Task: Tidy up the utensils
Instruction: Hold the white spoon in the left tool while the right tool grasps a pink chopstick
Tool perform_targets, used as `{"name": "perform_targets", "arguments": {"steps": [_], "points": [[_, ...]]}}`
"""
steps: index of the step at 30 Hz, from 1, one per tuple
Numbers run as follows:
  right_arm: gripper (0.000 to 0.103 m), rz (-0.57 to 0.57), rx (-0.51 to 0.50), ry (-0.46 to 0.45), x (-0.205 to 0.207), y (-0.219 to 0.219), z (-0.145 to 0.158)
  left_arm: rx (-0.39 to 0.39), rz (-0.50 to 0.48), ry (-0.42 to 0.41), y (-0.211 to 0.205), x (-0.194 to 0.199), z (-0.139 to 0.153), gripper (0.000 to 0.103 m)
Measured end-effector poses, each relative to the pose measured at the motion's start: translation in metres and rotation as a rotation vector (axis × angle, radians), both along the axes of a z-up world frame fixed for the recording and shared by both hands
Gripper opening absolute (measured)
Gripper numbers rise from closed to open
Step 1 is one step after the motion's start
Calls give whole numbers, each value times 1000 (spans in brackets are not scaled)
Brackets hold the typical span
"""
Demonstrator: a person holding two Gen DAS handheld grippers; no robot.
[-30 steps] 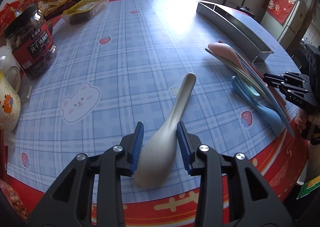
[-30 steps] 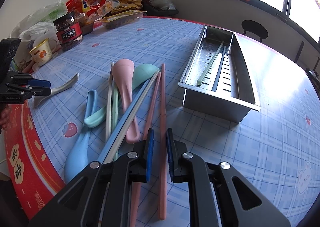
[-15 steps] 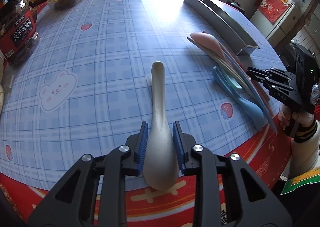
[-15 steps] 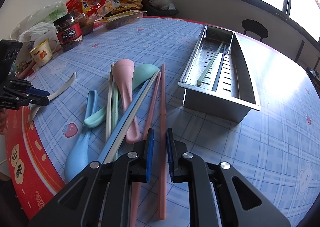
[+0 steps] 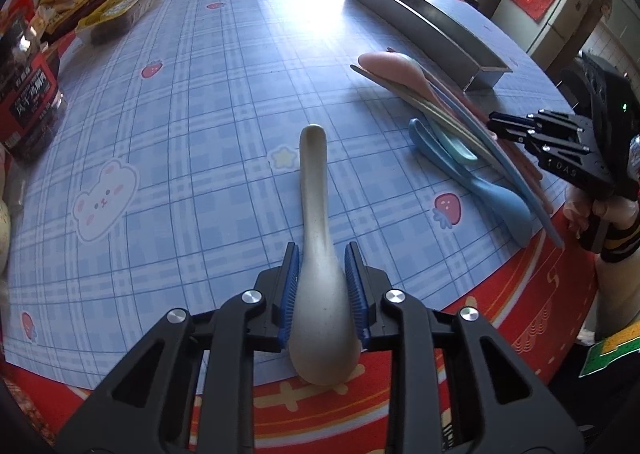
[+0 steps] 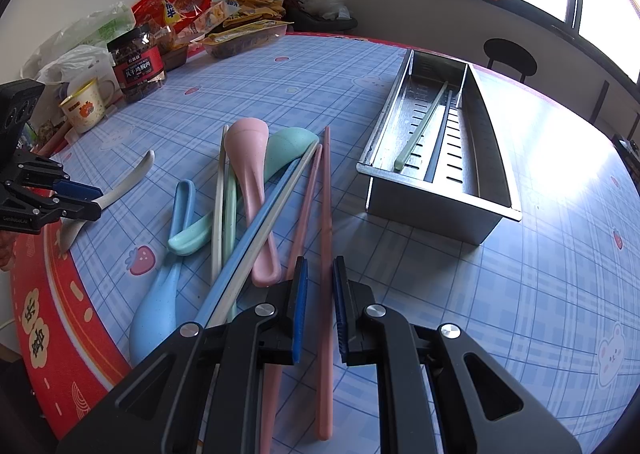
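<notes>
My left gripper [image 5: 322, 274] is shut on the bowl end of a cream spoon [image 5: 316, 214], handle pointing away over the table; it also shows in the right wrist view [image 6: 76, 194]. A pile of pink, teal and blue spoons and chopsticks [image 6: 256, 190] lies near the table's edge. My right gripper [image 6: 320, 286] hovers over a pink chopstick [image 6: 326, 238], jaws nearly shut with a narrow gap, nothing clearly held. The steel utensil tray [image 6: 492, 158] holds a green chopstick [image 6: 420, 126] and a dark one.
Snack bags, a red-labelled jar [image 6: 138, 64] and a mug [image 6: 86, 106] crowd the table's far left side. A black stool [image 6: 508, 54] stands behind the table. The red table border [image 5: 480, 322] is close to both grippers.
My left gripper closed on the cream spoon and turned it so the handle points straight ahead. The right gripper has not moved.
</notes>
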State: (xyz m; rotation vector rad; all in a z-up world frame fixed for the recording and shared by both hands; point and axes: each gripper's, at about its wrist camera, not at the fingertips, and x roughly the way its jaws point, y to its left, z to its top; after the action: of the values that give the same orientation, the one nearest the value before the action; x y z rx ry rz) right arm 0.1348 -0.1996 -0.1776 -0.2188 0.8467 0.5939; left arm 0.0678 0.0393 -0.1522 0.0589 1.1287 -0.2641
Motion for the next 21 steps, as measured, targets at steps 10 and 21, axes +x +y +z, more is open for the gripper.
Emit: {"name": "perform_targets", "arguments": {"steps": [10,21], "points": [[13,0,-9,-4,-1,1,1,134,-6,-114,-20,6,-5,24],[13,0,-43,-23,-1,7,-1,3,62,-221,-7,-6,-9,18]]}}
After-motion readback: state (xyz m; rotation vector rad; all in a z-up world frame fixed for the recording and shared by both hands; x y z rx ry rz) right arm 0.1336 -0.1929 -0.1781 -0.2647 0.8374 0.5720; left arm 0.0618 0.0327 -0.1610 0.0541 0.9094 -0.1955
